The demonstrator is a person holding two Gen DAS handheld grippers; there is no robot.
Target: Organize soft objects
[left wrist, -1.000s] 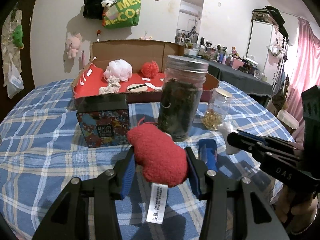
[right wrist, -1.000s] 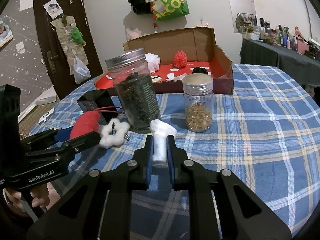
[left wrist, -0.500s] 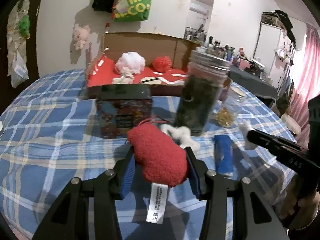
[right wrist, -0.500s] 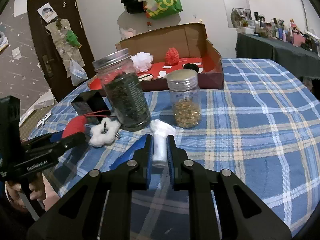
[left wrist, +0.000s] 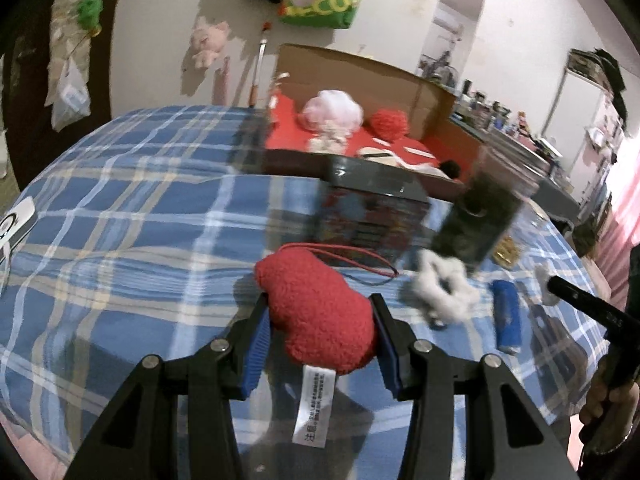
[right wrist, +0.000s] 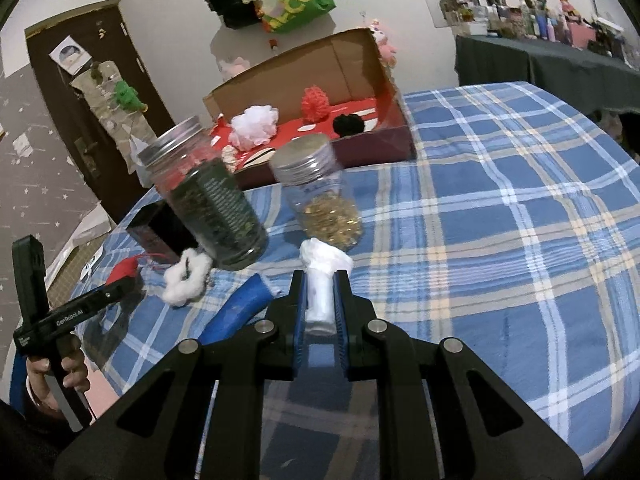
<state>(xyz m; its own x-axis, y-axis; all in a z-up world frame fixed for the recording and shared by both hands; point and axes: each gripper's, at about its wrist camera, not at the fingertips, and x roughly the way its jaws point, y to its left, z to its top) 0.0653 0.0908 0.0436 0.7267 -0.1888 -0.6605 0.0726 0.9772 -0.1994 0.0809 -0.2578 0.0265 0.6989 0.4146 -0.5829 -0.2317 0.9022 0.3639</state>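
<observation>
Far left in the right wrist view: a hand (right wrist: 60,376) around the handle of the left gripper (left wrist: 320,320), clamped on a red plush toy (left wrist: 320,316), blue pads pressed into both flanks, white label tag (left wrist: 314,408) dangling beneath, red cord (left wrist: 352,258) trailing toward a dark printed tin (left wrist: 372,216). Held above the blue plaid tablecloth (left wrist: 140,216). Just right of the toy, on the cloth: a white fluffy scrunchie (left wrist: 442,288), then a blue roll (left wrist: 506,320) lying flat. Behind the scrunchie, a tall jar of dark leaves (right wrist: 208,196) with a metal lid; right of that, a smaller jar of golden bits (right wrist: 320,196). Beyond both, an open cardboard box (right wrist: 348,60) with a red floor, holding a white pompom (right wrist: 256,124), a red pompom (right wrist: 316,102) and a black one (right wrist: 348,124). Further right, the right gripper (right wrist: 320,304), clenched tight on a white soft roll (right wrist: 320,284), crumpled top poking out past the fingertips, close in front of the smaller jar. Open tablecloth on the far right.
</observation>
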